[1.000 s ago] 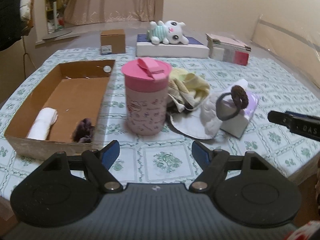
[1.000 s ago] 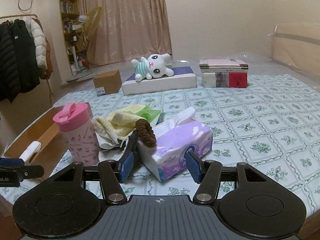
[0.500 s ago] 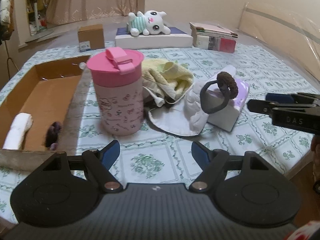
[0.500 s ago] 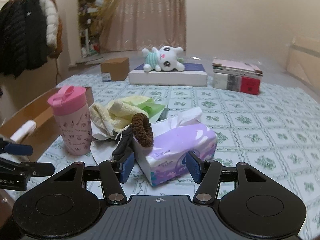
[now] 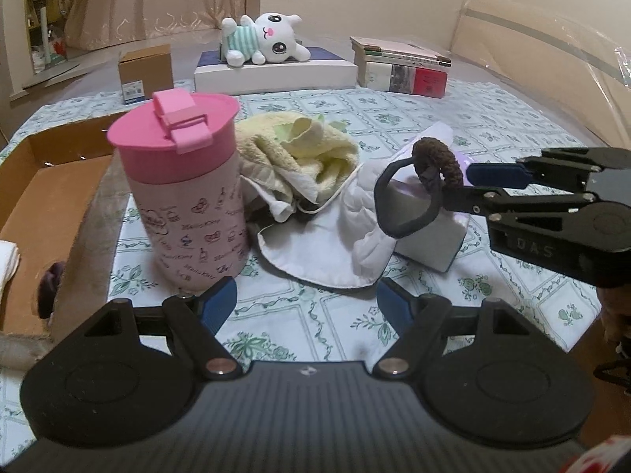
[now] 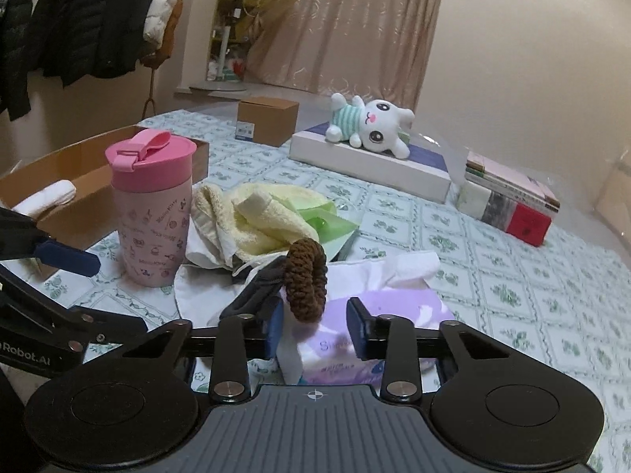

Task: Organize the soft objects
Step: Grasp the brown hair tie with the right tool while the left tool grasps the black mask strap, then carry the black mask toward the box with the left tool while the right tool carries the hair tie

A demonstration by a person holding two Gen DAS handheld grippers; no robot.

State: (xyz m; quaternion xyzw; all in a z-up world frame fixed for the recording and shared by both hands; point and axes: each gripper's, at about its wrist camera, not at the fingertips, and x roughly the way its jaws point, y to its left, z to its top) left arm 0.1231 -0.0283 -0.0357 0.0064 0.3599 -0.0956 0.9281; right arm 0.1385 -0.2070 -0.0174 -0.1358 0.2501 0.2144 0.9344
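The right gripper (image 6: 313, 327) is closing, its pads not yet pressing the brown scrunchie (image 6: 305, 280) standing between them on the tissue pack (image 6: 370, 339); better pinching its lower loop squarely; the left gripper (image 5: 305, 299) is hanging released, nothing between its fingers.

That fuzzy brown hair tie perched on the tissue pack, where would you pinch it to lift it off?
Pinch the brown scrunchie across its upper arc, one pad on each flat face, coming from the near side along the tissue pack. It stands on edge, so its top is free, while a dark band hangs close at its lower side. The right gripper, whose jaws have just been closing, already frames it.
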